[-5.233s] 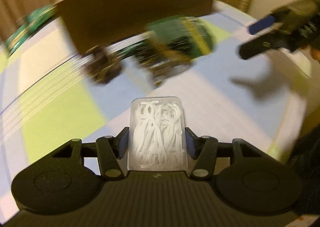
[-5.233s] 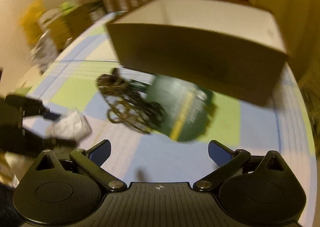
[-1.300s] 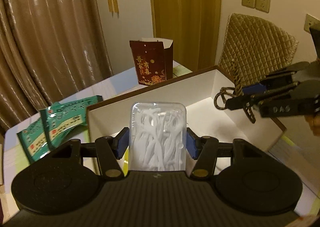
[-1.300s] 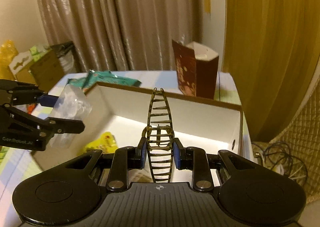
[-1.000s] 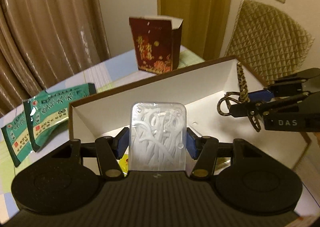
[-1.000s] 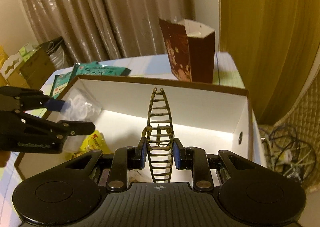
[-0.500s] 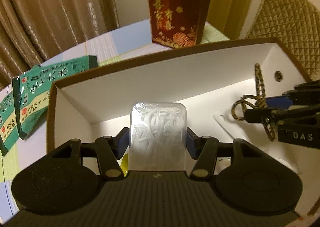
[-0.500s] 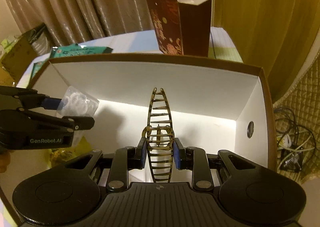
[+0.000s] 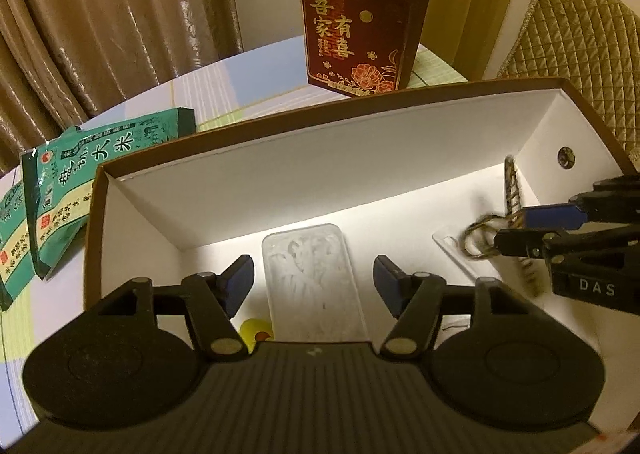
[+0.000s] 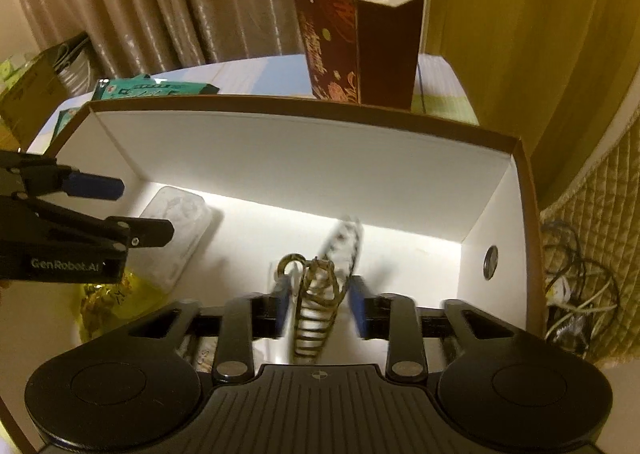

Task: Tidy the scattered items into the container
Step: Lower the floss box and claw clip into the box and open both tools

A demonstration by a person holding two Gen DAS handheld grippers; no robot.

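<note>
Both grippers hang over a brown box with white inside walls (image 9: pixel 304 173), also seen in the right wrist view (image 10: pixel 280 149). My left gripper (image 9: pixel 314 280) is open; the clear case of floss picks (image 9: pixel 312 282) lies loose on the box floor between its fingers, and shows in the right wrist view (image 10: pixel 176 225). My right gripper (image 10: pixel 320 308) has its jaws parted a little, motion-blurred. The tortoiseshell hair claw (image 10: pixel 316 306) sits tilted between them; I cannot tell if the pads touch it. It shows in the left wrist view (image 9: pixel 512 205).
A yellow packet (image 10: pixel 116 298) and a flat white item (image 9: pixel 452 250) lie in the box. A dark red paper bag (image 9: pixel 360 17) stands behind the box. Green packets (image 9: pixel 60 181) lie on the checked tablecloth at the left. A quilted chair (image 9: pixel 584 53) stands at the right.
My left gripper opened and the floss pick case dropped onto the box floor. My right gripper's jaws spread and the hair claw tilted and sank lower between them.
</note>
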